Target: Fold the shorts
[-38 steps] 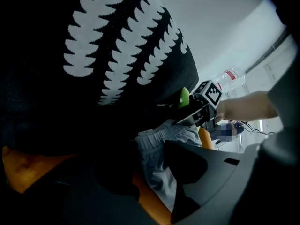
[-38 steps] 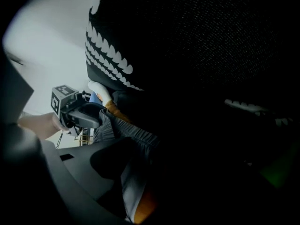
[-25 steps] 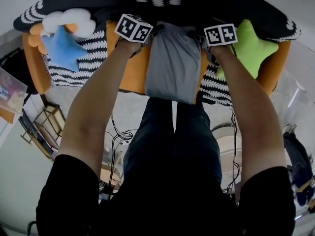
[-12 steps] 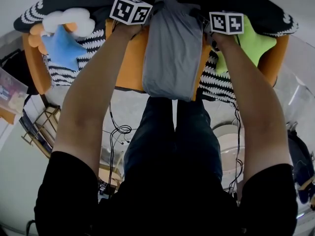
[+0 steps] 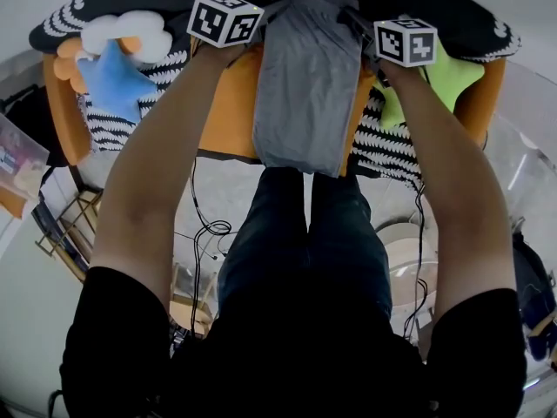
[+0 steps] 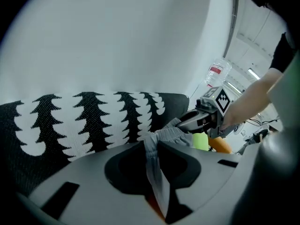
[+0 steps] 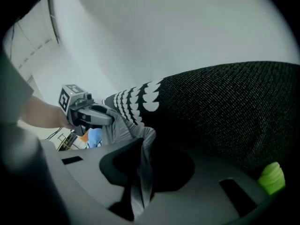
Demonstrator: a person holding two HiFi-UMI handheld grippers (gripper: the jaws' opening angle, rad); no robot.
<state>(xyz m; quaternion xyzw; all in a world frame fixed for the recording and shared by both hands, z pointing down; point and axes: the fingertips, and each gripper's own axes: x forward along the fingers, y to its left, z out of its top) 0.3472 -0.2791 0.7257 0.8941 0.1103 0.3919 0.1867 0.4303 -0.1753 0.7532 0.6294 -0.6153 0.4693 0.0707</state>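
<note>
The grey shorts hang stretched between my two grippers over the orange sofa seat, their lower edge reaching the seat's front. My left gripper is shut on the shorts' upper left corner. In the left gripper view the bunched grey cloth is pinched between its jaws. My right gripper is shut on the upper right corner, with the cloth pinched in its jaws. Each gripper view shows the other gripper holding its corner: the right gripper and the left gripper.
A black-and-white patterned throw covers the sofa back and seat. A blue star cushion and a white cloud cushion lie at the left, a green star cushion at the right. Cables and a wooden rack are on the floor.
Both grippers have risen and moved toward the sofa back, drawing the top of the shorts up with them. The shorts now hang longer and flatter.
</note>
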